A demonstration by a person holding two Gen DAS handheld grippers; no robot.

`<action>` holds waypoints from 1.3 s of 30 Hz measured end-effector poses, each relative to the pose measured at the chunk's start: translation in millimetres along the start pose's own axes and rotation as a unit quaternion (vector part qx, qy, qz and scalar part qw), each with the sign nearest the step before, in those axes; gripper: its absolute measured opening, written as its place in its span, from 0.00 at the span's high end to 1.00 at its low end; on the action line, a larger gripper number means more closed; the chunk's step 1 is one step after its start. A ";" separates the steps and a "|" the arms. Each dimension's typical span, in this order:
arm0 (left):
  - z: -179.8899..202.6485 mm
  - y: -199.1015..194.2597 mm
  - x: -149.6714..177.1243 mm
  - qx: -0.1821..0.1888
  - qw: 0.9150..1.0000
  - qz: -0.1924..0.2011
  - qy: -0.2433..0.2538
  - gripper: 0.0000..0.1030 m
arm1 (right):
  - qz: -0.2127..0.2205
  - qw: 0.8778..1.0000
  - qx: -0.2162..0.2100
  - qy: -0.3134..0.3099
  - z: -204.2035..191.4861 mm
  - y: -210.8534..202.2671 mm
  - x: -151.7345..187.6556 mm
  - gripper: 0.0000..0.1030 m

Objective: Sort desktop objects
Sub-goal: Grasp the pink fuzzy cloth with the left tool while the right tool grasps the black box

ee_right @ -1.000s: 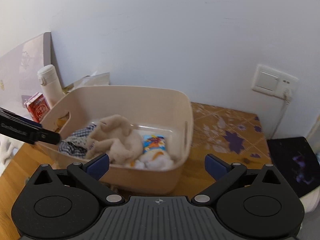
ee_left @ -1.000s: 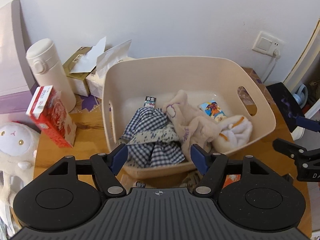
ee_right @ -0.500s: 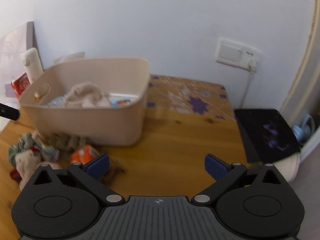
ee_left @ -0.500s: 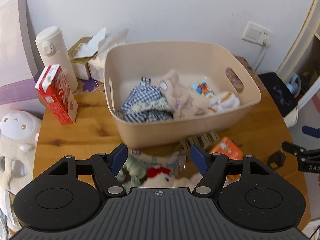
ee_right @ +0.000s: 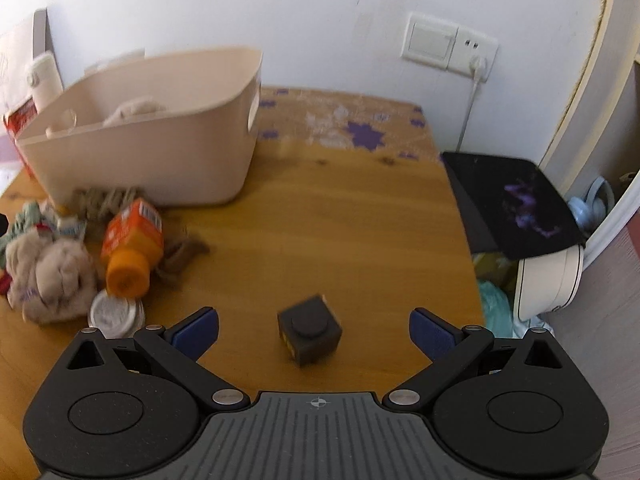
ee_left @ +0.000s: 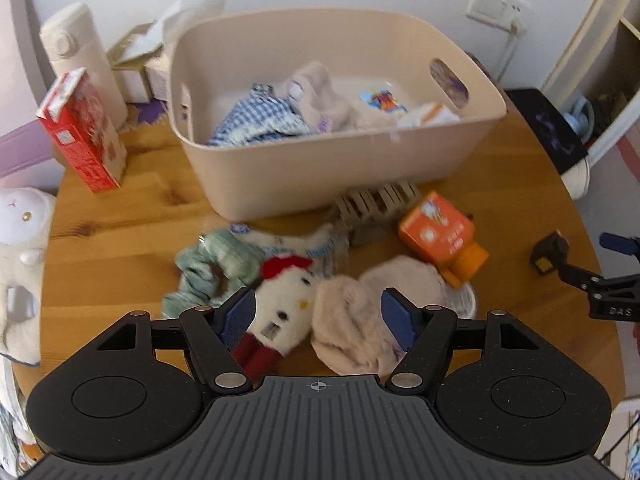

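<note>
A beige tub point(ee_left: 476, 128) on the wooden table holds checked cloth point(ee_left: 256, 120), a tan plush and small packets. In front of it lie a green cloth point(ee_left: 208, 264), a white cat plush point(ee_left: 284, 300), a beige plush point(ee_left: 360, 320), an orange bottle point(ee_left: 440, 232) and a black cube point(ee_left: 546, 256). My left gripper point(ee_left: 318, 316) is open and empty above the two plush toys. My right gripper point(ee_right: 314, 330) is open and empty, with the black cube point(ee_right: 310, 334) on the table between its fingers. The tub point(ee_right: 160, 152) and orange bottle point(ee_right: 132, 248) show at its left.
A red carton point(ee_left: 82, 128), a white flask point(ee_left: 80, 60) and tissue boxes point(ee_left: 136, 64) stand left of the tub. A white plush point(ee_left: 20, 240) sits at the table's left edge. A silver-lidded jar point(ee_right: 116, 314) lies by the bottle. A black-topped appliance point(ee_right: 516, 204) stands right of the table.
Both grippers have drawn back from over the tub toward the table's front. The left now hangs over the plush toys; the right now frames the black cube.
</note>
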State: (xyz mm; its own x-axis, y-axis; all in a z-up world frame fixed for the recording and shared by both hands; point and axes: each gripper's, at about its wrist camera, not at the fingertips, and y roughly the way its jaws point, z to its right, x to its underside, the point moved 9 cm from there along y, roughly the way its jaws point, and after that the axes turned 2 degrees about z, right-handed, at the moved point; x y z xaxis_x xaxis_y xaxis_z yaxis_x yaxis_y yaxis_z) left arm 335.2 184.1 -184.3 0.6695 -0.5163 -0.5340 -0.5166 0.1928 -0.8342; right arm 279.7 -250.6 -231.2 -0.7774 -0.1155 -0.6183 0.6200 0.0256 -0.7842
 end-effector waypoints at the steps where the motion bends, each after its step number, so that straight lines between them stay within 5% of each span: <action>1: 2.7 1.5 2.2 0.002 1.000 -0.003 0.002 0.31 | -0.005 1.000 -0.001 -0.002 -0.6 2.6 3.3 0.00; 30: 43.9 83.6 16.2 0.006 0.996 -0.084 -0.036 0.19 | -0.054 0.997 -0.037 -0.051 -9.1 57.7 14.6 0.00; 39: 37.3 88.6 15.6 0.017 0.994 -0.089 -0.068 0.32 | -0.043 0.997 -0.050 -0.042 -11.7 59.1 11.6 0.14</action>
State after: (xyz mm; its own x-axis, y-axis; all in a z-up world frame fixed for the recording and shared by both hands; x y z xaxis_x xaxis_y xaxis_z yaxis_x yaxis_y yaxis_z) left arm 319.8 224.3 -271.7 0.8159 -0.4276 -0.3892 -0.3669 0.1373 -0.9201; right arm 306.0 -238.8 -285.3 -0.8133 -0.2042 -0.5449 0.5341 0.1096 -0.8383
